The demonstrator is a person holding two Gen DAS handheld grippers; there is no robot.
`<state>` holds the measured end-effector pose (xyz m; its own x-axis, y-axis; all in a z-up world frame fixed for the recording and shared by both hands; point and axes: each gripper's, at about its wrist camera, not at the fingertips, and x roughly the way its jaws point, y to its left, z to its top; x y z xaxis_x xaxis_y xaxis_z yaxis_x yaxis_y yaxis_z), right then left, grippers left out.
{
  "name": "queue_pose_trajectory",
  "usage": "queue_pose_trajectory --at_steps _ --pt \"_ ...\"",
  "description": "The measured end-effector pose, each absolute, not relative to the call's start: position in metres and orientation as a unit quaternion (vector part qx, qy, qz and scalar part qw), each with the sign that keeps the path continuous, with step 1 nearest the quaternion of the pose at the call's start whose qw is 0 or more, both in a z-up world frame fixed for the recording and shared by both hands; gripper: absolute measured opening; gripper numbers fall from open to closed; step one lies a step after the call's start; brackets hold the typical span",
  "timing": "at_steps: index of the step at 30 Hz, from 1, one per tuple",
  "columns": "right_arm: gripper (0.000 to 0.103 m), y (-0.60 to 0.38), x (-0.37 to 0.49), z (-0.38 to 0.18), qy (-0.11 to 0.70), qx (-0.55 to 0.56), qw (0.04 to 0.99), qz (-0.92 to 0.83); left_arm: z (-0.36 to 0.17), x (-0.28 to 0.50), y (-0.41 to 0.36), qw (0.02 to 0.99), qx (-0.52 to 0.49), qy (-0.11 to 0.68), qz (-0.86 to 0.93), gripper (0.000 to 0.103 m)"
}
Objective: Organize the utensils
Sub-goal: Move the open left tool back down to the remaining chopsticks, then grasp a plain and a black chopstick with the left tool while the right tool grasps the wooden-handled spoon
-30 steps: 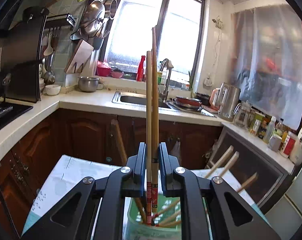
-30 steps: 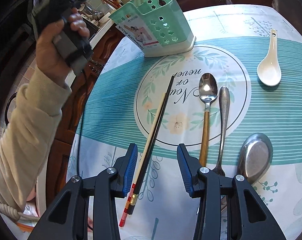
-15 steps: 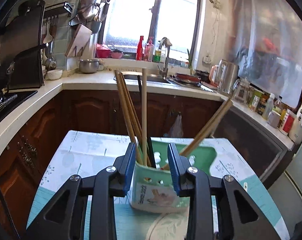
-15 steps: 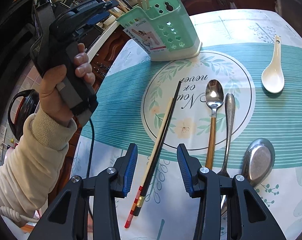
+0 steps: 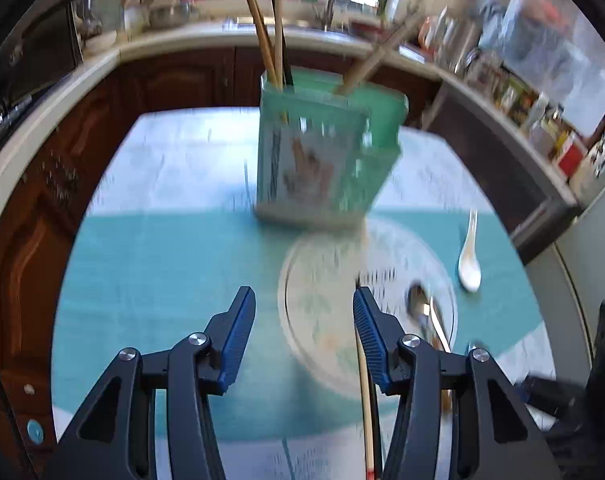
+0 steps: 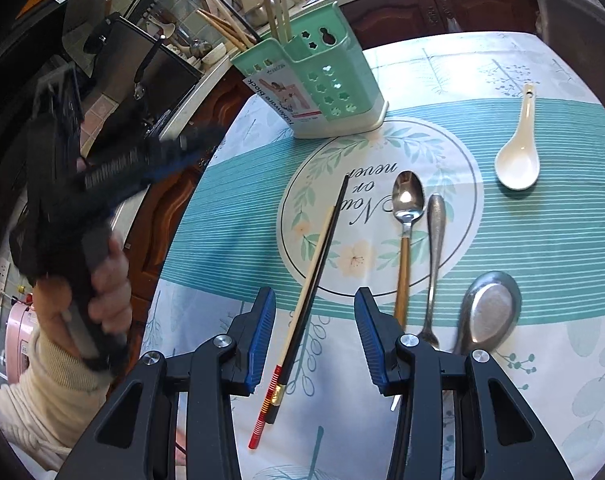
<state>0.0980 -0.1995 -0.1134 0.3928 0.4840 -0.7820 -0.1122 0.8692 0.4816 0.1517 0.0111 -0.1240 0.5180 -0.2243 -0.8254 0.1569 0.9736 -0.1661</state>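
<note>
The left gripper [image 5: 304,330] is held over the tablecloth [image 6: 542,240], fingers spread apart and empty. The right gripper [image 6: 314,336] is likewise spread, straddling two loose chopsticks [image 6: 316,268] without touching them. The green holder [image 6: 322,84] stands at the far edge of the table, several chopsticks upright in it; its label reads "tableware block". The cloth's round motif reads "Now or never". A metal spoon [image 6: 408,216], a second spoon [image 6: 436,240], a ladle [image 6: 488,308] and a white spoon [image 6: 518,152] lie right of the chopsticks.

Bright daylight; left view motion-blurred, fisheye-warped edges.
</note>
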Motion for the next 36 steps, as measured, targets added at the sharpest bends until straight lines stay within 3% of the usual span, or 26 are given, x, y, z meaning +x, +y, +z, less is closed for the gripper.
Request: queue_pose_trajectory --at_steps 6,10,18,36 --pt "0.042 -0.215 0.089 -0.107 0.517 0.179 0.822 0.159 -0.160 0.121 -0.007 0.818 -0.045 0.554 -0.150 0.048" --pt "0.042 -0.227 0.080 -0.105 0.516 0.180 0.825 0.145 -0.176 0.110 -0.019 0.786 -0.055 0.589 -0.179 0.026" --pt "0.042 -0.242 0.068 -0.110 0.518 0.188 0.824 0.129 -0.190 0.103 -0.036 0.762 -0.041 0.617 -0.194 0.014" --pt "0.042 -0.242 0.061 -0.111 0.518 0.187 0.825 0.128 -0.197 0.113 -0.048 0.764 -0.015 0.619 -0.182 0.012"
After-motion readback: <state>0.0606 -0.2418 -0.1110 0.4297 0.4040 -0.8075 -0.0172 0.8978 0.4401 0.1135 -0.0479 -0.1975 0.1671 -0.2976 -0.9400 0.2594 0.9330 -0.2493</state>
